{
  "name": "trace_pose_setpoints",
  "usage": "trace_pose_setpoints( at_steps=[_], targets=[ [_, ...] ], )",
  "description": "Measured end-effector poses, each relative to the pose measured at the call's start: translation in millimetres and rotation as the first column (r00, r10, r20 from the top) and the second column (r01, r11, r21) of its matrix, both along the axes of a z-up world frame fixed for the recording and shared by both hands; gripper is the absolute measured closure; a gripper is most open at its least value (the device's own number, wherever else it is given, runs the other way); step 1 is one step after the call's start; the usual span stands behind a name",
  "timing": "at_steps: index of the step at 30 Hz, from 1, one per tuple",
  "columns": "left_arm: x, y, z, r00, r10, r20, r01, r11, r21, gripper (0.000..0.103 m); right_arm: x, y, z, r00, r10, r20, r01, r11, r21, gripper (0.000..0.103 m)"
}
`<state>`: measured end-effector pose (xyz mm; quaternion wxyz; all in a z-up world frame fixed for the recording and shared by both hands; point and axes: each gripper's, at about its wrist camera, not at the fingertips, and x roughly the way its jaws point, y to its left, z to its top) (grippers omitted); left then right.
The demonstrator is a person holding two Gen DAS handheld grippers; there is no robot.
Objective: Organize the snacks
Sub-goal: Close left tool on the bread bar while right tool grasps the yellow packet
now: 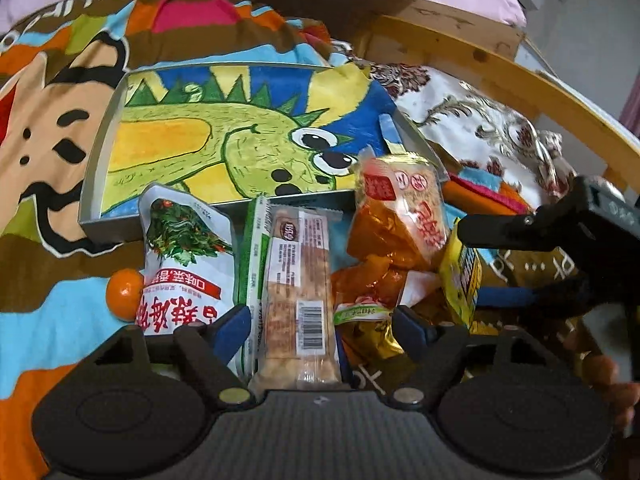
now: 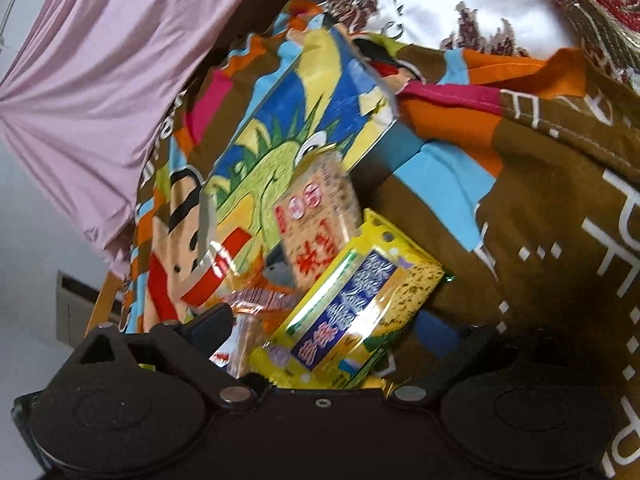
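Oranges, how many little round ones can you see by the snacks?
1. The orange sits on the blanket, just left of the white snack bag, touching it. More could be hidden under the snack pile.

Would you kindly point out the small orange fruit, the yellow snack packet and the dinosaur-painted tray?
orange fruit point(image 1: 125, 294), left wrist view, on its rounded visible side.
yellow snack packet point(image 2: 352, 312), right wrist view, on its blue label.
dinosaur-painted tray point(image 1: 98, 152), left wrist view, on its left metal wall.

Green dinosaur tray point(image 1: 100, 168), yellow-blue packet point(image 2: 352, 312), orange tangerine point(image 1: 124, 294)
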<state>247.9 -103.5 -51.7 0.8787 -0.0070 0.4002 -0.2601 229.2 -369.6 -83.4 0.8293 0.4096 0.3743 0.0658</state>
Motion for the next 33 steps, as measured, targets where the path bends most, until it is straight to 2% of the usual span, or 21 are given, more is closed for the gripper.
trace_pose_setpoints(
  at_steps=[5,7,12,13,14,19,21,22,24,28,33],
  targets=[
    [3.8,-1.6,1.9,0.998,0.053,-0.029,-0.054,0.999,0.0,0.025,0.8,4.1,-0.6,1.0,-0.01,-0.021,0.009,0.998,-0.07,0.025],
    [1.6,-5.5,3.8,0.998,0.058,-0.035,-0.057,0.998,0.014,0.036,-0.3,2.5,-0.6,1.0,-0.008,-0.024,0.006,0.998,-0.066,0.027],
    [-8.2,-14.8,6.6,0.997,0.069,-0.023,-0.068,0.996,0.055,0.048,-4.9,0.6,1.8,0.999,-0.002,-0.044,0.0,0.999,-0.047,0.032],
    [-9.8,-15.1,7.1,0.996,0.081,-0.024,-0.079,0.995,0.062,0.058,-6.6,1.1,3.4,0.999,0.007,-0.046,-0.009,0.999,-0.051,0.032],
    [-10.9,-15.4,7.4,0.995,0.092,-0.032,-0.089,0.993,0.074,0.062,-8.4,2.4,5.8,0.999,0.018,-0.045,-0.021,0.998,-0.064,0.033],
    [-15.1,-11.3,6.7,0.994,0.092,-0.052,-0.088,0.994,0.072,0.062,-11.9,15.8,20.7,0.997,0.075,-0.016,-0.077,0.968,-0.238,0.034],
    [-12.0,-11.2,6.3,0.993,0.112,-0.048,-0.108,0.992,0.069,0.06,-11.2,20.2,23.2,0.996,0.094,-0.004,-0.092,0.952,-0.292,0.042],
    [-10.1,-12.5,5.5,0.993,0.111,-0.047,-0.108,0.992,0.067,0.056,-10.8,21.3,23.1,0.995,0.101,0.0,-0.096,0.948,-0.303,0.042],
    [-5.6,-16.4,4.0,0.993,0.111,-0.039,-0.108,0.992,0.07,0.054,-9.1,22.9,21.7,0.994,0.109,-0.001,-0.104,0.943,-0.316,0.042],
    [6.6,-26.2,-1.6,0.994,0.109,-0.028,-0.106,0.988,0.11,0.054,-6.8,24.1,14.4,0.992,0.12,-0.027,-0.122,0.944,-0.308,0.042],
    [13.4,-27.5,-6.3,0.991,0.126,-0.045,-0.12,0.987,0.107,0.06,-13.4,29.6,15.5,0.992,0.123,-0.037,-0.128,0.932,-0.338,0.04]
  ],
)
